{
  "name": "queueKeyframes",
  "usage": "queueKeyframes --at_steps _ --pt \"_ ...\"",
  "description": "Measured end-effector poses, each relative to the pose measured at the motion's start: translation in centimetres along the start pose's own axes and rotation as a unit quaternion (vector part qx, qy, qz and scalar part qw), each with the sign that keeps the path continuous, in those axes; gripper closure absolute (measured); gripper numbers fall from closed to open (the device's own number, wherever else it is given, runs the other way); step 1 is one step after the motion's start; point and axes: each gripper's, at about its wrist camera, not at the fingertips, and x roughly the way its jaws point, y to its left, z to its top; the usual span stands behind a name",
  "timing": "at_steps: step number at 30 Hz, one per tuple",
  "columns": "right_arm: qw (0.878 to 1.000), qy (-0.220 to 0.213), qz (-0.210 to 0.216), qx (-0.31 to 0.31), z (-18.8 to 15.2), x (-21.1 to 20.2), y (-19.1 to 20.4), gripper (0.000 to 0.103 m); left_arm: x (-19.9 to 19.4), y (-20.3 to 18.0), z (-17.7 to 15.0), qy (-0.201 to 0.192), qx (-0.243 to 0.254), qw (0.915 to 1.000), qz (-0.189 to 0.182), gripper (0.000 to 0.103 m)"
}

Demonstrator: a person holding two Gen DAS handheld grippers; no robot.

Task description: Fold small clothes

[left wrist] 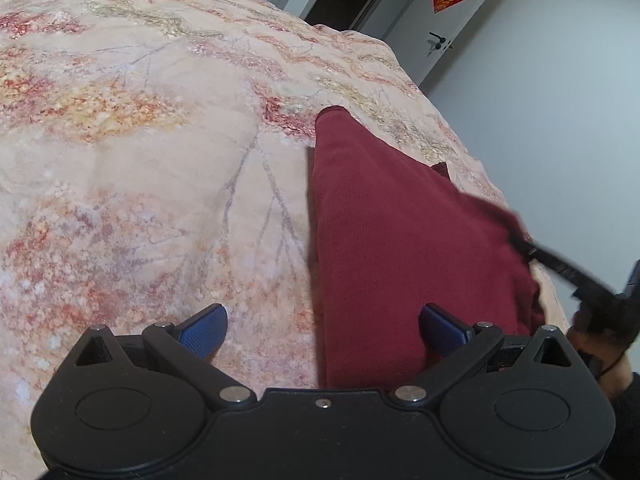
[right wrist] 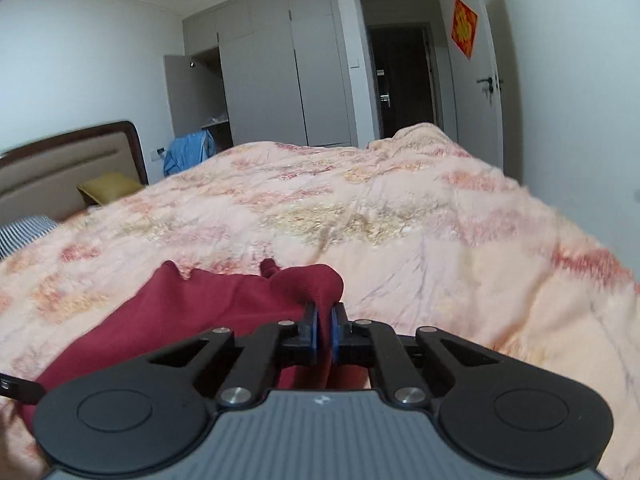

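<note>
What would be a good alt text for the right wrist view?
The right gripper, nearly closed, pinches the edge of a dark red knitted garment lying on a bed with a peach floral quilt. Behind stand grey wardrobe doors and an open dark doorway.

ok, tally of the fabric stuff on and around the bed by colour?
Dark red garment: 1
Peach floral bedspread: 1
Yellow-green pillow: 1
Blue cloth past the bed's far side: 1
Striped fabric at the left edge: 1
Total: 5
</note>
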Motion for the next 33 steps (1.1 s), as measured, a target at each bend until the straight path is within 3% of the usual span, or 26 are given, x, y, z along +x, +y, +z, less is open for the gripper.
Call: queueKeyframes --at_steps 3,5,7,9,12,15,20,23,28,33 --pt "0.999 0.043 -0.002 0.005 -1.9 1.9 0.0 0.089 -0.2 -0.1 0.2 -0.005 0.006 1.0000 0.000 0.001" --pt "0.999 0.031 0.003 0.040 -2.4 1.0 -0.4 0.071 -0.4 -0.3 0.8 -0.011 0.017 0.9998 0.004 0.001" --pt "0.997 0.008 0.012 0.070 -2.5 -0.3 -0.8 0.035 -0.3 -0.7 1.6 -0.015 0.032 0.9992 0.016 0.001" --pt "0.997 -0.006 0.018 0.081 -2.3 -1.2 -0.8 0.030 0.0 -1.2 2.4 -0.020 0.044 0.9986 0.021 0.001" --pt "0.995 -0.008 0.028 0.091 -2.2 -1.4 -0.5 0.013 0.6 -2.0 3.4 -0.024 0.057 0.9977 0.029 0.001" --pt "0.994 0.002 0.051 0.102 -2.6 -1.0 0.0 0.008 1.4 -2.7 3.9 -0.021 0.074 0.9962 0.041 0.001" --pt "0.989 0.050 0.025 0.139 -4.7 1.1 -0.2 0.008 3.1 -2.9 3.5 -0.002 0.091 0.9945 0.052 0.001" --pt "0.983 0.023 0.029 0.180 -6.5 1.1 -1.1 0.010 3.8 -2.2 2.8 0.006 0.075 0.9960 0.048 0.000" --pt "0.989 0.002 0.010 0.147 -7.1 0.6 0.2 0.012 3.9 -1.7 2.5 0.002 0.061 0.9973 0.043 0.000" --pt "0.984 -0.009 0.038 0.175 -7.5 0.5 -1.0 0.012 3.9 -1.7 2.4 0.002 0.061 0.9972 0.042 0.000"
